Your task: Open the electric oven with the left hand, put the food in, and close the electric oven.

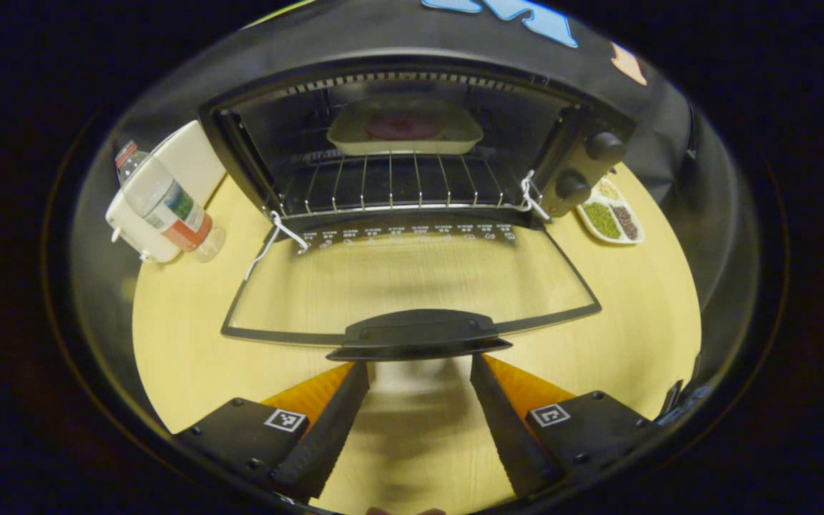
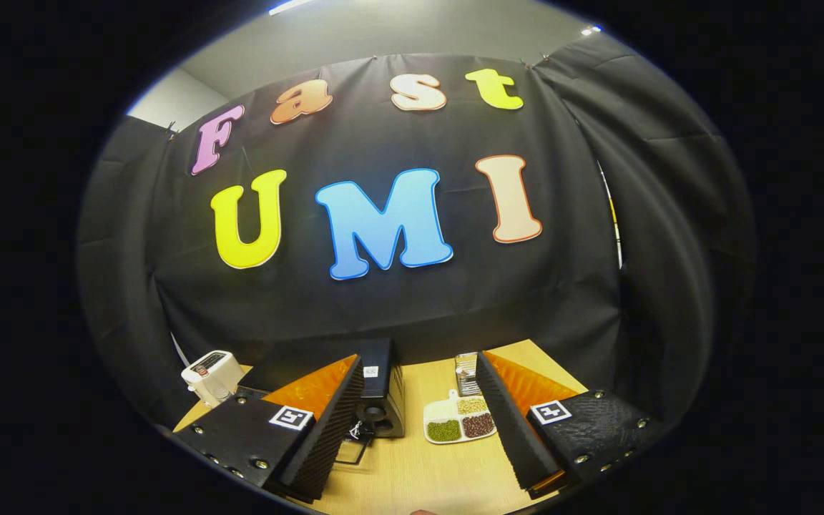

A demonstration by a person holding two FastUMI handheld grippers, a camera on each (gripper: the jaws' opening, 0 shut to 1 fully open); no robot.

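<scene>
Pale dish (image 1: 405,129) holding reddish food (image 1: 403,126) sits deep on the open oven (image 1: 412,143) rack (image 1: 394,182); left gripper (image 1: 419,429) and right gripper (image 2: 419,429) gape empty.

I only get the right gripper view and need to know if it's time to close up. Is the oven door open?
Observer: Yes. The door lies folded down flat in front of the oven.
Operator: Is the food in?
Observer: A dish with something reddish in it sits on the rack inside.
Operator: Where is the left gripper?
Observer: The left gripper is open, with its fingertips spread apart at the near edge of the door's handle, not clamped on it.
</scene>
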